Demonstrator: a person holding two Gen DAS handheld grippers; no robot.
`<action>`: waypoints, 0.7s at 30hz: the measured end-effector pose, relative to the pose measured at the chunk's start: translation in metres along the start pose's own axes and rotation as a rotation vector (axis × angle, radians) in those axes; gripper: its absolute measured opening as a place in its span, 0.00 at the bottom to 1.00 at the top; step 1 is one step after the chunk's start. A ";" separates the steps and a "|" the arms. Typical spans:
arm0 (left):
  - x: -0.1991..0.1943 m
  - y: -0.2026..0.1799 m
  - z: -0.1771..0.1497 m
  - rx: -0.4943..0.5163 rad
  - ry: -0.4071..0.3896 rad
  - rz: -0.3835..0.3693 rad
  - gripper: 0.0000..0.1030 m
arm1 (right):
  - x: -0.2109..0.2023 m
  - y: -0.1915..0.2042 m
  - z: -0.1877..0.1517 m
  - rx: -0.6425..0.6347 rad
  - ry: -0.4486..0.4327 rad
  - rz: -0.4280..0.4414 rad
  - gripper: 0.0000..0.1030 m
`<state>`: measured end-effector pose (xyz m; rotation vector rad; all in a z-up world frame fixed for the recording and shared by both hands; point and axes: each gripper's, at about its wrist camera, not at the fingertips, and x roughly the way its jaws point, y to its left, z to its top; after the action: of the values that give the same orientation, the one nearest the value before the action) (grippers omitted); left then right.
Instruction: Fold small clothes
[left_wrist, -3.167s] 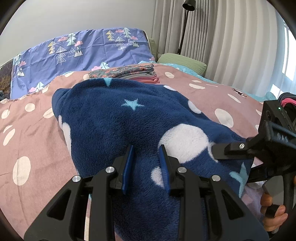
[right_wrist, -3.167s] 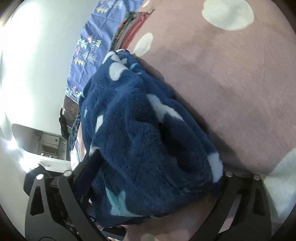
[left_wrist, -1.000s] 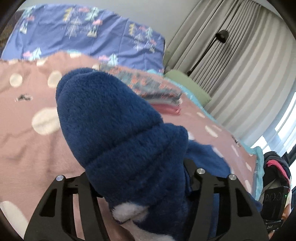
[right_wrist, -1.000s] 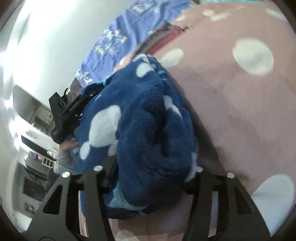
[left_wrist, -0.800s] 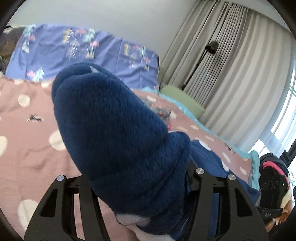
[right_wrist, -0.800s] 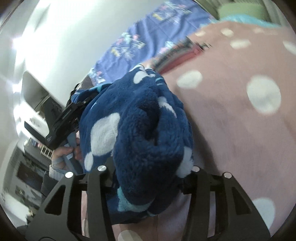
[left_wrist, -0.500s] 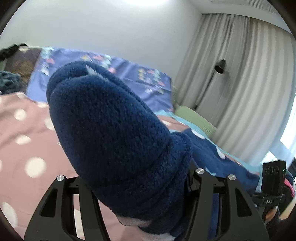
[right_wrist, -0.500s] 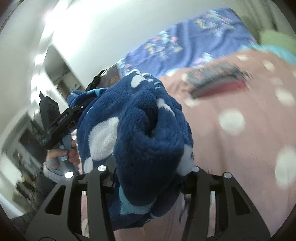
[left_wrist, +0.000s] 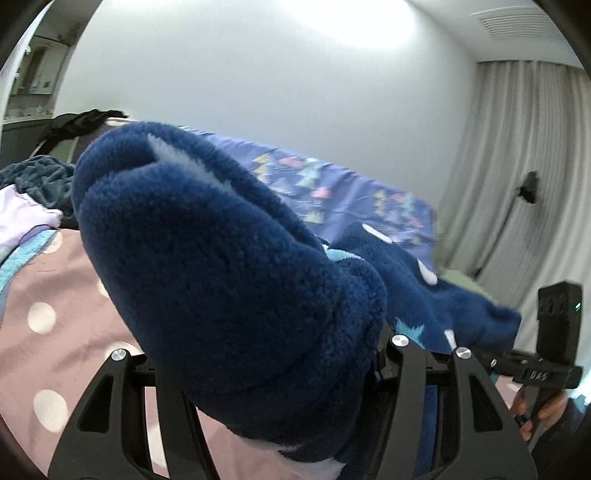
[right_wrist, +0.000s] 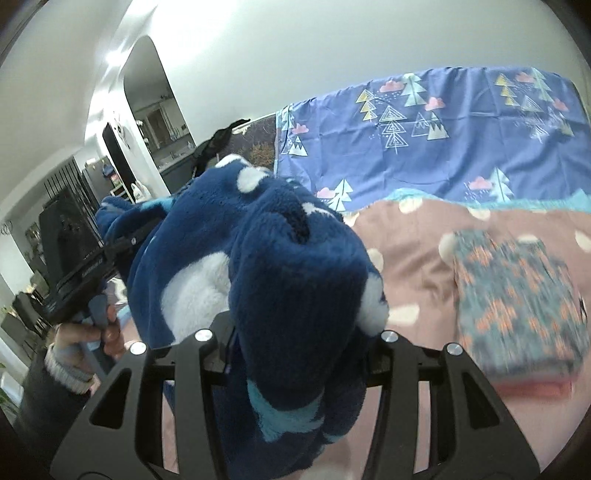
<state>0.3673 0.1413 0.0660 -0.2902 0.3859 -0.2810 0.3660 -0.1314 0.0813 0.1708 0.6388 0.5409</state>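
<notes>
Fleece garment above bed — folded pile rightward

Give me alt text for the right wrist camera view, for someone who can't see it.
The right gripper is shut on a bunched navy fleece garment with white dots, held above a pink polka-dot bedspread. At left, a hand holds the left gripper, also gripping the fleece; a folded patterned clothes stack lies at right.

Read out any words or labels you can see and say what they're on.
"DAS", as far as it can be read, on the black bar of the right tongs.
White lettering along the left tongs: too blurred to read.
Blue fleece: no text.
</notes>
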 end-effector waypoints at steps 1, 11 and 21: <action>0.009 0.009 0.000 -0.009 -0.004 0.014 0.57 | 0.016 -0.004 0.006 -0.008 -0.001 -0.007 0.45; 0.102 0.066 -0.023 -0.037 0.040 0.117 0.58 | 0.129 -0.040 0.022 -0.035 -0.009 -0.118 0.42; 0.155 0.109 -0.099 -0.011 0.332 0.296 0.84 | 0.179 -0.109 -0.060 0.193 0.093 -0.334 0.80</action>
<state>0.4877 0.1699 -0.1079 -0.1931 0.7498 -0.0343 0.4959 -0.1300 -0.0933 0.2164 0.7928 0.1657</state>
